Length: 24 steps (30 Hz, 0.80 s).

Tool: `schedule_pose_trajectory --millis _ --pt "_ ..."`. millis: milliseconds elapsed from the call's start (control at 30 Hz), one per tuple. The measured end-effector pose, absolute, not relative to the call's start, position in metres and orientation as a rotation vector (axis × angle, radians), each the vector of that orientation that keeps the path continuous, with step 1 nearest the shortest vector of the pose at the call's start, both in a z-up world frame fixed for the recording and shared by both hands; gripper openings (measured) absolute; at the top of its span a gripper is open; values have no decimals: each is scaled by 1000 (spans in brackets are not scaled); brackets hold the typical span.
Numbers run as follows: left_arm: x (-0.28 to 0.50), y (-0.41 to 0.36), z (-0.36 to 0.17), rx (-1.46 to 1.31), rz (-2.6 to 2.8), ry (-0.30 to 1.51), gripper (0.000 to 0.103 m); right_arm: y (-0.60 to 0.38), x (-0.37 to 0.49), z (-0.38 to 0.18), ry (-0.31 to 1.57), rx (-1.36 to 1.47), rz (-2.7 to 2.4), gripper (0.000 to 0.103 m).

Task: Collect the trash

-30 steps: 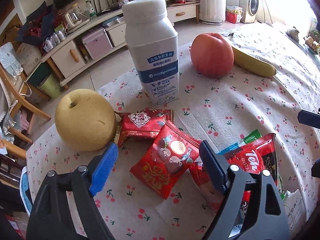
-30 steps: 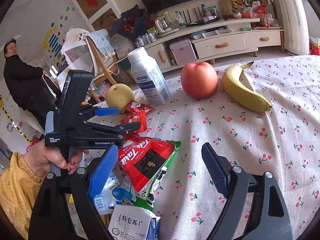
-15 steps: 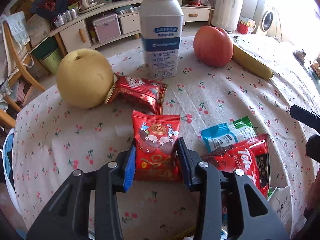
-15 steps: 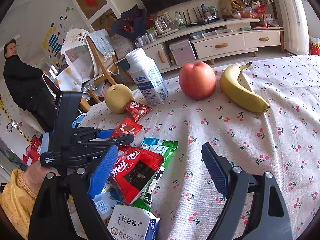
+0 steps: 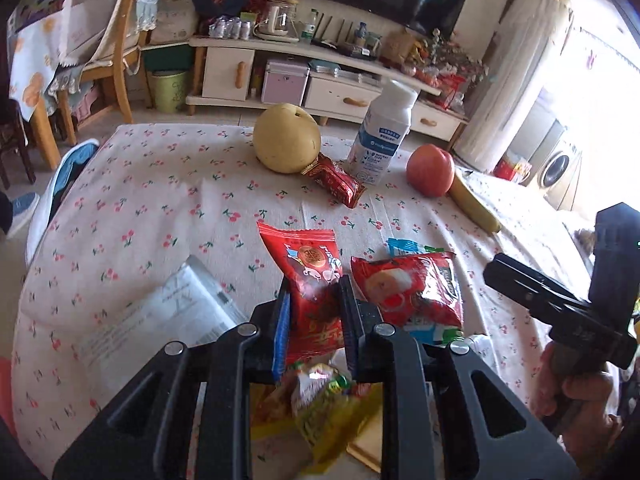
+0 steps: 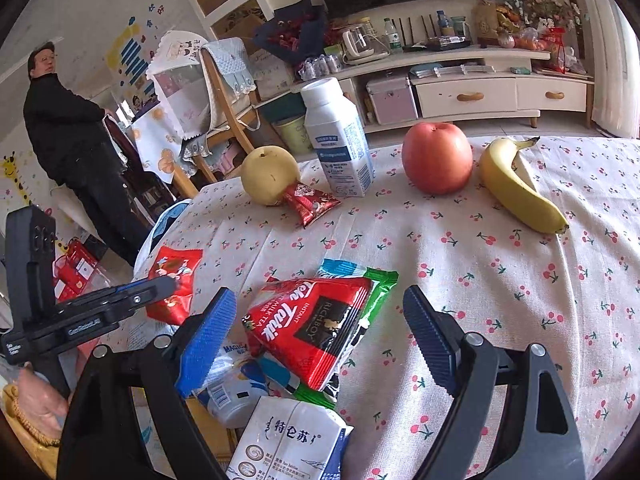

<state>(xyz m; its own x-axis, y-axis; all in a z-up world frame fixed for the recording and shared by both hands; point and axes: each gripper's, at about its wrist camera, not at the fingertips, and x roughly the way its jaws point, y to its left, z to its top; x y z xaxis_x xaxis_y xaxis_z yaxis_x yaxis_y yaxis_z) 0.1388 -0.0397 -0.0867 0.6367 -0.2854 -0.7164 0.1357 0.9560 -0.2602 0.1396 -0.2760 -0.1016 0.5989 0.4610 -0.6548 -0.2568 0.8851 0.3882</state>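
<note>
My left gripper is shut on a red snack packet and holds it lifted above the near table edge; the same packet shows in the right wrist view, held in the left gripper. A red milk tea packet lies on a green and blue wrapper, also seen in the left wrist view. My right gripper is open over the milk tea packet. Another red wrapper lies against the pear.
A white milk bottle, an apple and a banana stand at the far side. A milk carton and more wrappers lie below the near edge. A paper sheet lies at left. A person stands far left.
My left gripper closed on the red snack packet, then lifted it and pulled back toward the near table edge. My right gripper stayed open and moved slightly forward.
</note>
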Motion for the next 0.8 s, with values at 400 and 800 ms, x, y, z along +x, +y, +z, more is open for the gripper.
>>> schedule_pose_trajectory --millis 400,800 --pt "124 -3 -109 -327 -312 862 13 -214 148 -102 892 87 484 58" --pt "129 38 -114 -390 -214 875 41 -136 257 -103 958 -267 483 41"
